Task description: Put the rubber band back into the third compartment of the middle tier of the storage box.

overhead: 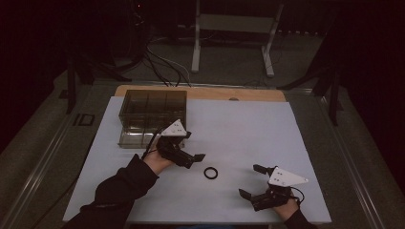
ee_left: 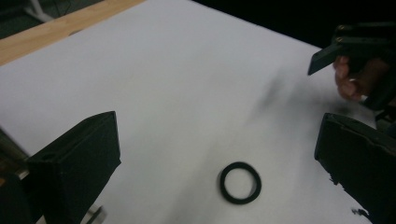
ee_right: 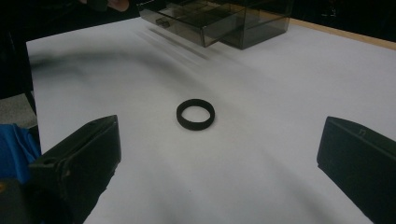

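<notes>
A small black ring (overhead: 210,172) lies flat on the white table cover (overhead: 239,124), between the two grippers. My left gripper (overhead: 194,145) is held just up and left of the ring, open and empty. My right gripper (overhead: 251,180) is to the ring's right near the front edge, also open and holding nothing. In the left gripper view the ring (ee_left: 240,183) lies low between the spread jaws, slightly blurred. In the right gripper view the ring (ee_right: 195,114) lies ahead of the wide jaws, some way off.
A smoky transparent drawer box (overhead: 153,107) stands at the back left of the cover, its lower drawer (overhead: 141,138) pulled out toward me. The box (ee_right: 219,18) shows beyond the ring in the right gripper view. The wooden table edge (overhead: 200,92) runs along the back.
</notes>
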